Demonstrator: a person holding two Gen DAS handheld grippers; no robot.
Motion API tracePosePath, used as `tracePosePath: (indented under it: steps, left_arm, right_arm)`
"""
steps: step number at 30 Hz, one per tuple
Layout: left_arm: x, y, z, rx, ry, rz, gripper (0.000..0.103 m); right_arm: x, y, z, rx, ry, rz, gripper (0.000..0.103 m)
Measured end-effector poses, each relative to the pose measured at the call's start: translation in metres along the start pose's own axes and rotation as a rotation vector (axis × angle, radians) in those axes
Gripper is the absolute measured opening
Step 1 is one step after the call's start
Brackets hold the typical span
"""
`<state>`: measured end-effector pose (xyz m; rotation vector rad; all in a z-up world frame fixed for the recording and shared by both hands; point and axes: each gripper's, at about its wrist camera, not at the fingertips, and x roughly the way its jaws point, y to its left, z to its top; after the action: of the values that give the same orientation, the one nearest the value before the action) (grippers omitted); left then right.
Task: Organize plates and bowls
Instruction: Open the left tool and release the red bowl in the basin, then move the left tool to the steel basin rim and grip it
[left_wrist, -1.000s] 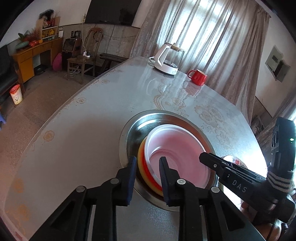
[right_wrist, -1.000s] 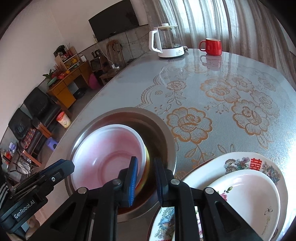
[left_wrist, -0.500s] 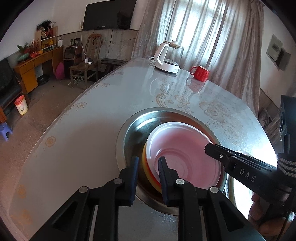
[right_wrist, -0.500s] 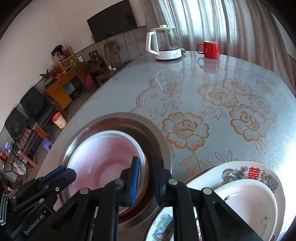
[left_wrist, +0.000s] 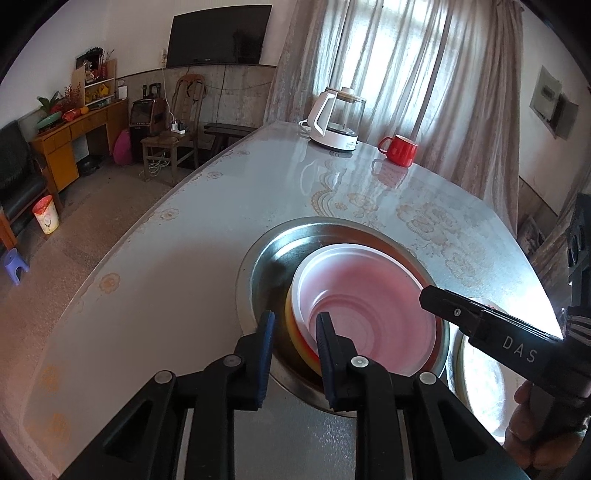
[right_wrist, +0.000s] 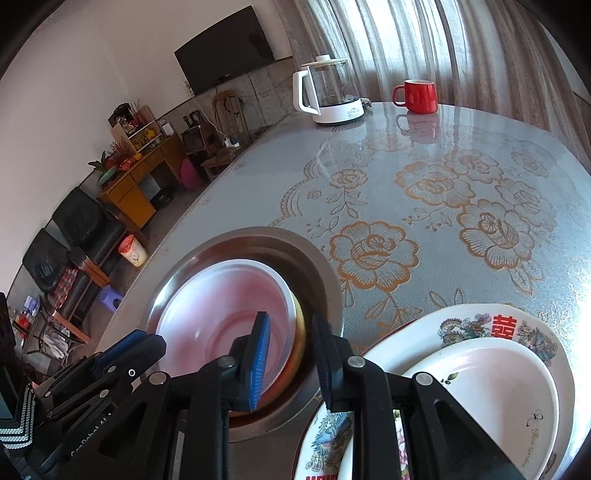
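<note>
A white bowl with a pink inside (left_wrist: 365, 302) sits nested on an orange-rimmed bowl (left_wrist: 295, 332) in a shallow steel basin (left_wrist: 266, 258). My left gripper (left_wrist: 293, 334) straddles the near-left rims of the nested bowls, jaws a little apart. My right gripper (right_wrist: 290, 350) straddles their right rims (right_wrist: 299, 325) the same way; the bowl (right_wrist: 221, 295) shows there inside the basin (right_wrist: 321, 266). Whether the pads press the rims is unclear. Two stacked patterned plates (right_wrist: 491, 391) lie to the right.
A white electric kettle (left_wrist: 334, 118) and a red mug (left_wrist: 400, 149) stand at the table's far side. The floral tablecloth (right_wrist: 443, 192) covers the table. Its left edge (left_wrist: 140, 229) drops to the floor with chairs and a cabinet beyond.
Both grippers have lifted and pulled back slightly over the bowl stack. Their jaws have stayed about as far apart. The bowls have not moved.
</note>
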<state>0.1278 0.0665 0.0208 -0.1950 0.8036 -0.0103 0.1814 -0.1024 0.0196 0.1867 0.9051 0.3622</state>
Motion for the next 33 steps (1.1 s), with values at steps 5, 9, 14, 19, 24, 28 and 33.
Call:
tracePosePath:
  steps: [5, 9, 14, 19, 24, 28, 33]
  left_arm:
    - [-0.005, 0.002, -0.002, -0.007, -0.008, 0.011, 0.025]
    - [-0.007, 0.004, -0.004, -0.01, -0.006, 0.013, 0.025]
    - [-0.008, 0.009, -0.009, -0.024, -0.001, 0.012, 0.025]
    - [-0.009, 0.017, -0.012, -0.043, 0.005, 0.01, 0.029]
    - [-0.009, 0.027, -0.012, -0.077, 0.006, -0.004, 0.034]
    - [-0.009, 0.034, -0.013, -0.112, 0.0, -0.009, 0.04]
    - [-0.007, 0.039, -0.013, -0.137, -0.002, -0.038, 0.043]
  right_arm:
    - [-0.006, -0.004, -0.003, 0.009, -0.017, -0.017, 0.023]
    - [-0.007, -0.006, -0.004, 0.012, -0.021, -0.011, 0.023]
    - [-0.007, -0.007, -0.004, 0.013, -0.021, 0.0, 0.025]
    - [-0.007, -0.012, -0.003, 0.05, -0.017, 0.054, 0.031]
    - [-0.005, -0.026, 0.004, 0.134, -0.001, 0.102, 0.038]
    - [0.001, -0.038, 0.01, 0.19, 0.016, 0.138, 0.039]
    - [0.015, -0.047, 0.018, 0.236, 0.05, 0.188, 0.04]
